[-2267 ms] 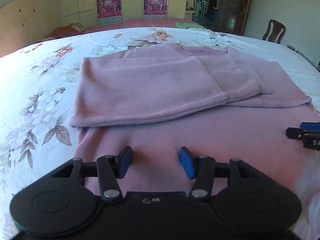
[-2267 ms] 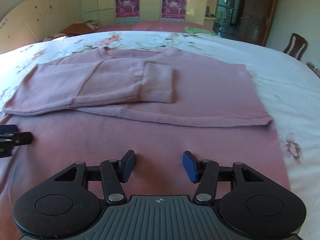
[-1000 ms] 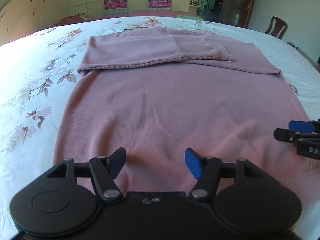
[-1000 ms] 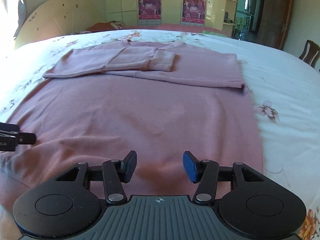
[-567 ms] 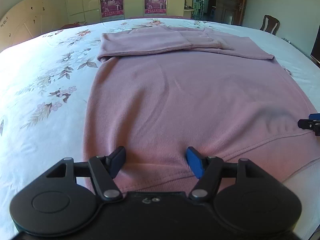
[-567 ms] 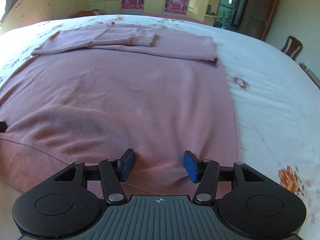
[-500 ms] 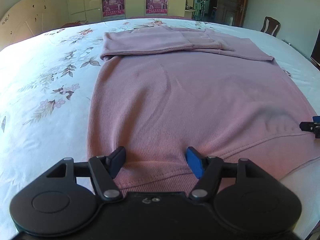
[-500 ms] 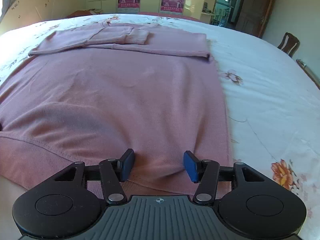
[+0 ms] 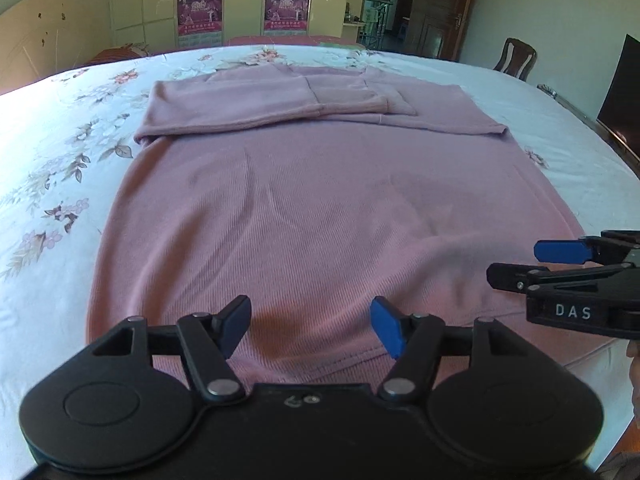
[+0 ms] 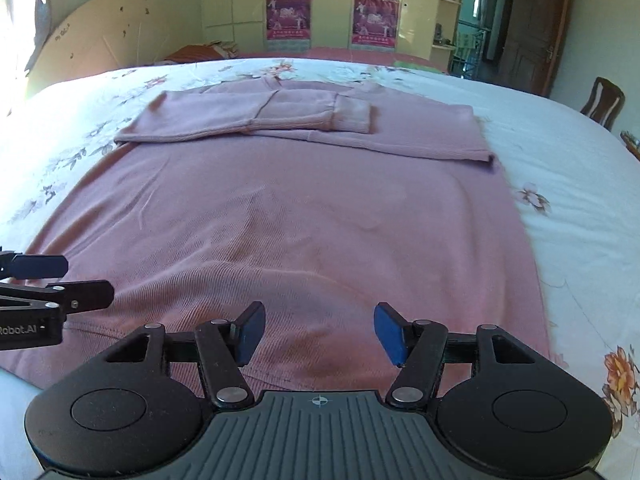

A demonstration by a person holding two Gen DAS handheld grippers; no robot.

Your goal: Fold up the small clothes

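Looking forward along the left gripper (image 9: 310, 326), the left wrist view shows its two blue-padded fingers spread wide apart, with nothing between them. They hang just above the near hem of the pink sweater (image 9: 320, 208), and whether the pads touch the knit is not possible to tell. The sweater lies flat on the floral bedsheet (image 9: 56, 168), its body stretching away from the camera. At the far end both sleeves (image 9: 272, 102) are folded across the chest, one over the other. At the right edge of this view the right gripper (image 9: 516, 264) comes in from the side, above the sweater's near right corner; its fingers are also apart and hold nothing. A wooden chair (image 9: 516, 58) stands far behind the bed on the right.

From the right wrist view, the right gripper (image 10: 320, 330) is released too, the blue pads far from each other, over the hem area of the sweater (image 10: 312, 208). No cloth is pinched between them. The folded sleeves (image 10: 280, 118) lie at the far end, the ribbed cuff of the top one near the middle. The left gripper (image 10: 64, 280) enters at the left edge, low over the near left part of the hem, fingers parted and empty. The bedsheet (image 10: 576, 184) is seen on the right side.
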